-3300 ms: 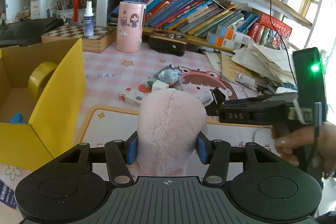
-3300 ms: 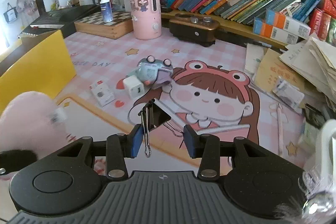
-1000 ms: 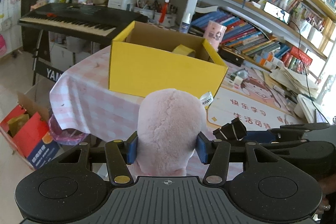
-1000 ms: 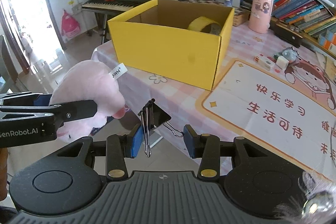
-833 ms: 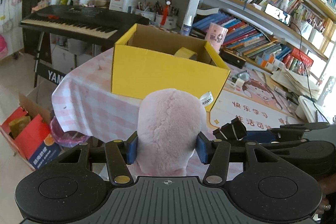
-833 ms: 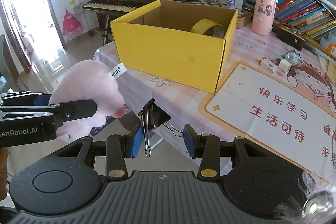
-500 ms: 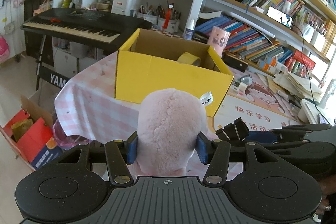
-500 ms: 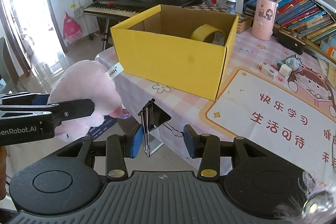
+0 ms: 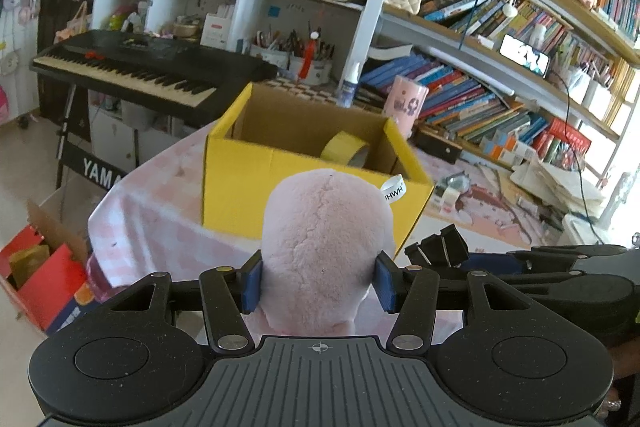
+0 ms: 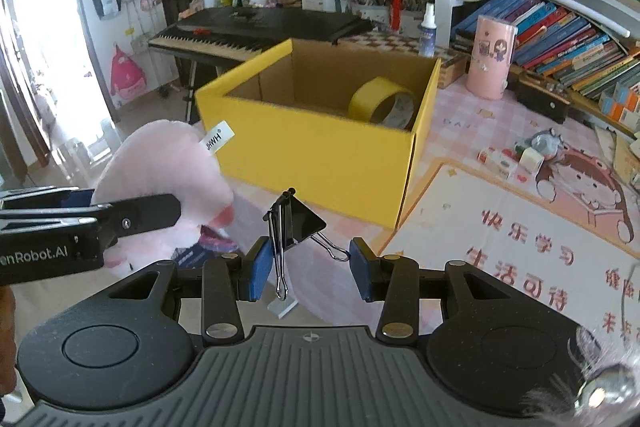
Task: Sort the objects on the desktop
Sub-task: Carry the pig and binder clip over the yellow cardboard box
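My left gripper (image 9: pixel 318 283) is shut on a pink plush toy (image 9: pixel 324 251) and holds it in the air in front of the table's near corner; the toy also shows in the right wrist view (image 10: pixel 160 167). My right gripper (image 10: pixel 306 269) is shut on a black binder clip (image 10: pixel 294 223), held by its wire handles; the clip also shows in the left wrist view (image 9: pixel 438 251). An open yellow cardboard box (image 10: pixel 320 143) stands on the table ahead and holds a yellow tape roll (image 10: pixel 380 107). Both grippers hang below and short of the box.
A pink patterned mat (image 10: pixel 500 227) lies right of the box, with a small frog toy (image 10: pixel 540 143) and small boxes (image 10: pixel 496 159) on it. A pink cylinder (image 10: pixel 492 57), bookshelves, a black keyboard piano (image 9: pixel 140 71) and a red floor box (image 9: pixel 44 267) surround the table.
Both grippers pulled back from the mat off the table's near side, then rose and moved toward the yellow box. The box now looks nearer and its inside shows more. Both grips are unchanged.
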